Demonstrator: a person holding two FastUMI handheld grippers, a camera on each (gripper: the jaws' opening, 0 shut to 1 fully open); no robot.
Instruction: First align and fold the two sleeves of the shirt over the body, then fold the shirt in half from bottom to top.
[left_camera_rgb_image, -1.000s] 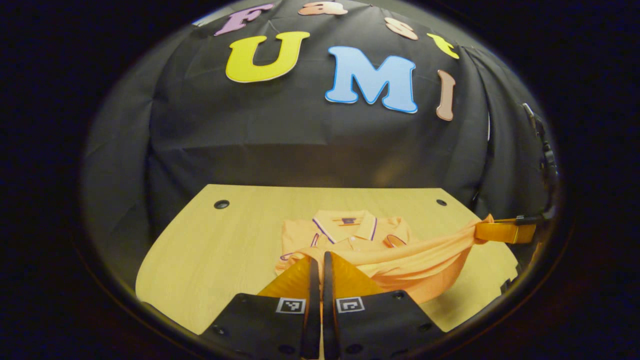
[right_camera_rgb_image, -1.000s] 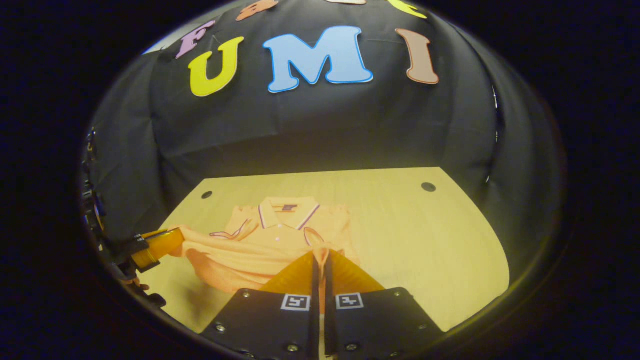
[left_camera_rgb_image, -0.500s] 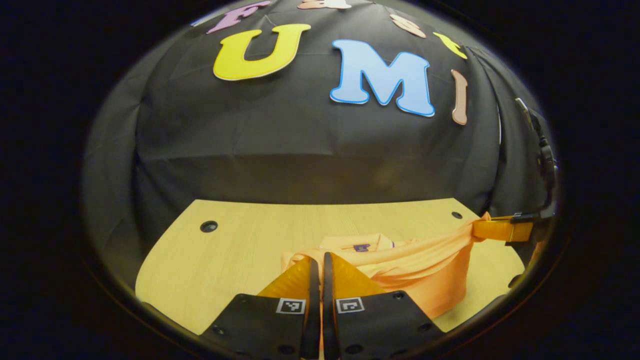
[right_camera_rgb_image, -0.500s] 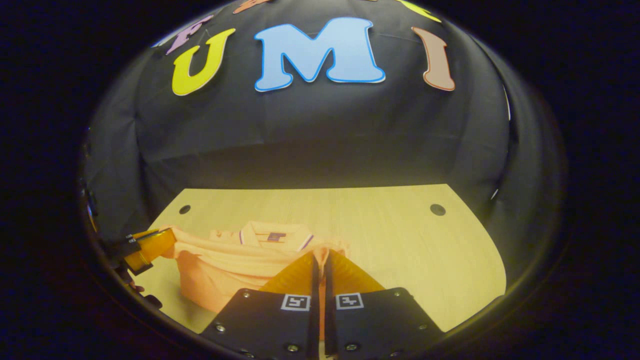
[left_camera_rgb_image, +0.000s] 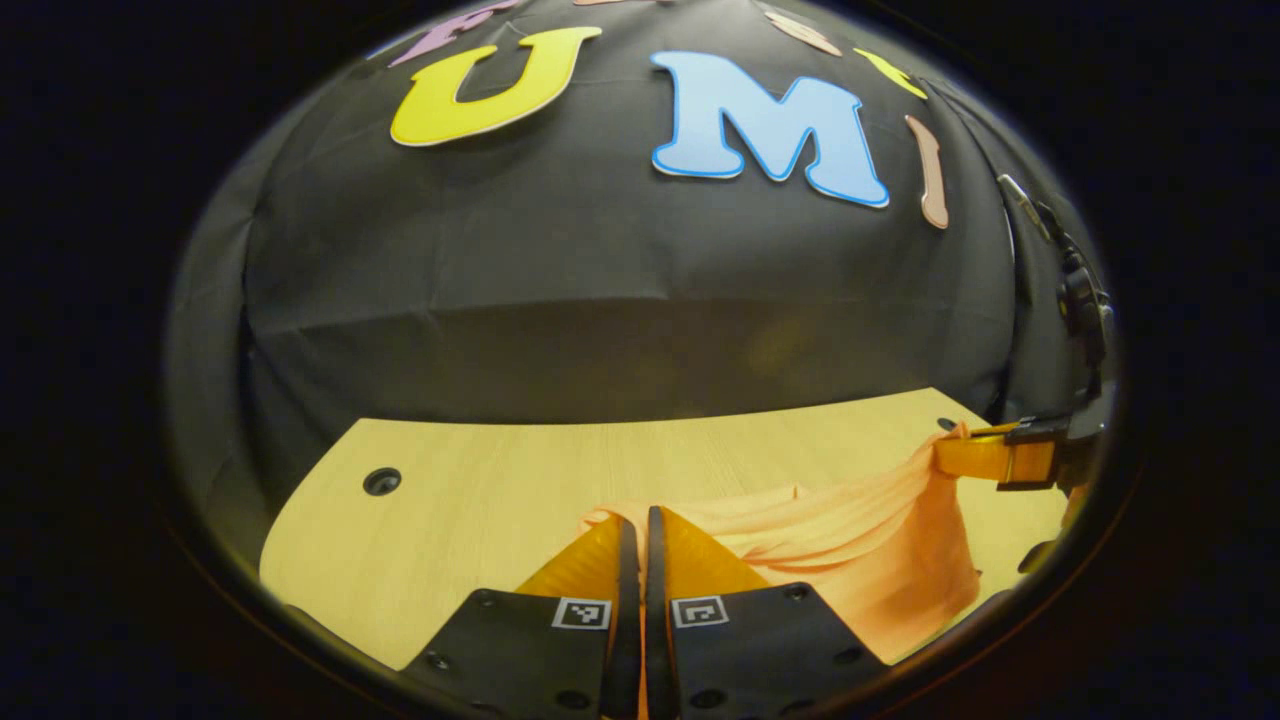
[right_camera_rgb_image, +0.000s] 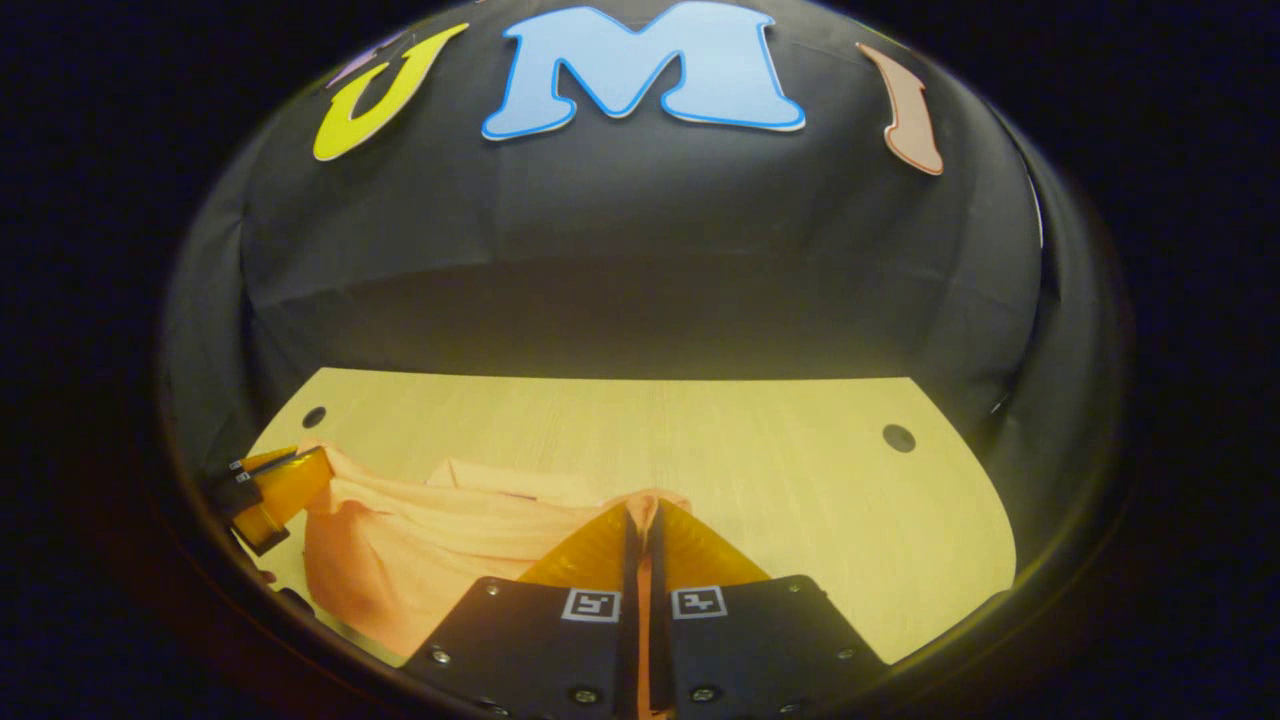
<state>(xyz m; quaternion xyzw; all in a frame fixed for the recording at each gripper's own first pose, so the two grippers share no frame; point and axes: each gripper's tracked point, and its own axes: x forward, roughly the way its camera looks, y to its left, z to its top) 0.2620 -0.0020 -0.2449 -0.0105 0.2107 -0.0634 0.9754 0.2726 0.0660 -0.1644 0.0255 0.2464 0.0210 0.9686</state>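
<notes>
The orange polo shirt lies on the wooden table, its bottom hem lifted and stretched between both grippers. In the left gripper view my left gripper is shut on one hem corner. Far right in that view the right gripper pinches the other corner. In the right gripper view my right gripper is shut on the hem of the shirt. The left gripper shows at the far left, holding its corner. The raised cloth hangs in a fold and hides the collar.
The light wooden table has round cable holes near its far corners. The black cloth wall rises right behind the table's far edge.
Both grippers carried the hem forward toward the far edge. The collar, visible a second ago, is now covered by the lifted cloth.
</notes>
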